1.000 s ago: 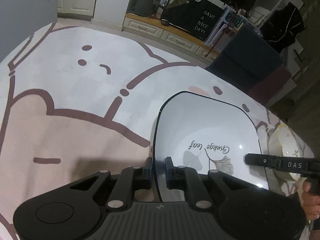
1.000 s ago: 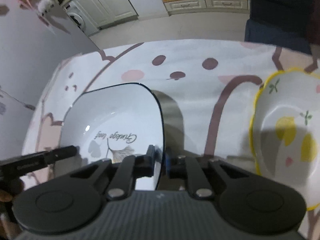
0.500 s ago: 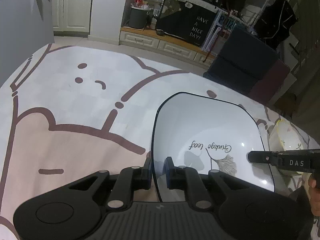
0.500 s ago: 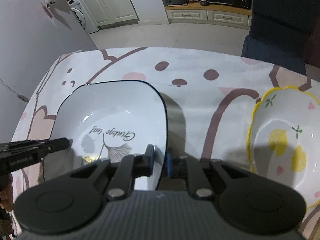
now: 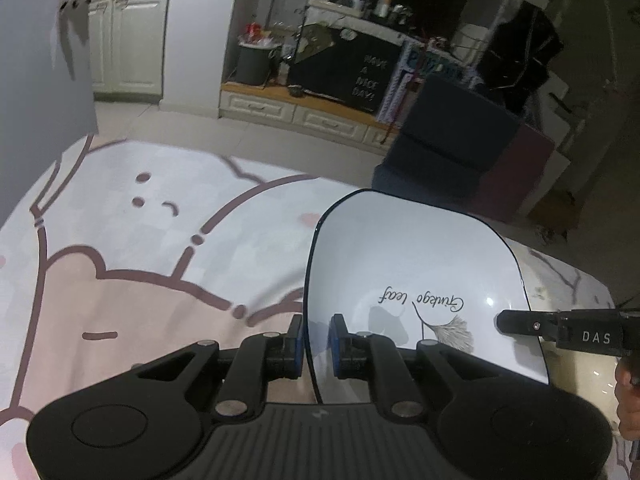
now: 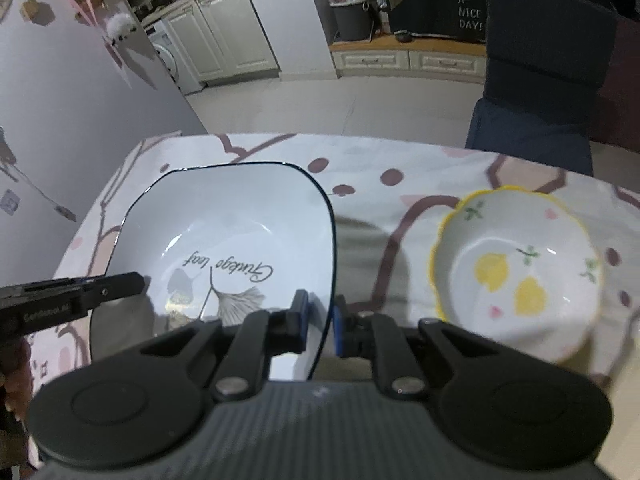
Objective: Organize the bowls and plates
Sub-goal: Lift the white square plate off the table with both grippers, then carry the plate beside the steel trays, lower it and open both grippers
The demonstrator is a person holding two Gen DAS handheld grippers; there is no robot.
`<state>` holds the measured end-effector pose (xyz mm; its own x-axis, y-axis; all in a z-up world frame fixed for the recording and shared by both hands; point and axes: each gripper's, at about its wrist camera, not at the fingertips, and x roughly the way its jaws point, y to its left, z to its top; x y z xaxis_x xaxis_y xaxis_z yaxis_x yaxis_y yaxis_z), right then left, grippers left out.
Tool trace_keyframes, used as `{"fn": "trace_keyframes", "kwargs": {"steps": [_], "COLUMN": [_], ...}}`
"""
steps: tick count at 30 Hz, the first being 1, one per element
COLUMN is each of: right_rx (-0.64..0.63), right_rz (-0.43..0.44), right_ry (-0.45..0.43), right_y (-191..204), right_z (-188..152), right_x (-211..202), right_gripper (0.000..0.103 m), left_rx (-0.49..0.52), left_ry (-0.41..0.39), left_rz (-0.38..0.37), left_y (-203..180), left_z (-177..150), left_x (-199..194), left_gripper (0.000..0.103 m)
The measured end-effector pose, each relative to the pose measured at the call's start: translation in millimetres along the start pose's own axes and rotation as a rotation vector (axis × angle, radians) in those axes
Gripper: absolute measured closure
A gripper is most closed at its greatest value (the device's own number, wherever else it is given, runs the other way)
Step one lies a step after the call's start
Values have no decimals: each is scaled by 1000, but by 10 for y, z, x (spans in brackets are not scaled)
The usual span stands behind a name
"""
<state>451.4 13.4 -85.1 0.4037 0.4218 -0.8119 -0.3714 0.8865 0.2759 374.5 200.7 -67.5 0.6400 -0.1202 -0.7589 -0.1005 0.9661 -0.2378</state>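
Lifted off the tablecloth now, the white square dark-rimmed ceramic plate [image 6: 224,240] fills centre frame, left gripper [image 5: 316,346] and right gripper [image 6: 320,322] clamped on opposite rims. Probably headed for the yellow-rimmed lemon bowl [image 6: 516,276] at right.

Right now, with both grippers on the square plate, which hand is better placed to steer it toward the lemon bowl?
Right, probably. The right gripper clamps the square plate on the rim facing the lemon bowl, which lies just beside it. The left gripper holds the opposite rim.
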Motion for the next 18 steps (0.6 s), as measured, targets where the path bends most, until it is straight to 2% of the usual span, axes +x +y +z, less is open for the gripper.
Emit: {"fn": "trace_keyframes", "kwargs": {"steps": [5,10,18], "right_rx": [25,64,91], "right_rz": [-1,-13,-42], "right_ry": [-42,-87,-139], "right_y": [-148,-368,-785], "right_z": [-229,-532,-1216], "right_x": [-547,-1158,-1989], "right_gripper": [89,90,90], "left_rx": [37,45,66], "left_ry": [-20,-29,-7], "left_rz": [-26,-71,-140], "left_y": [-408,-825,-1485], "left_z": [-114,-361,-956], "left_x": [-358,-692,-1016], "left_gripper": [89,89,90]}}
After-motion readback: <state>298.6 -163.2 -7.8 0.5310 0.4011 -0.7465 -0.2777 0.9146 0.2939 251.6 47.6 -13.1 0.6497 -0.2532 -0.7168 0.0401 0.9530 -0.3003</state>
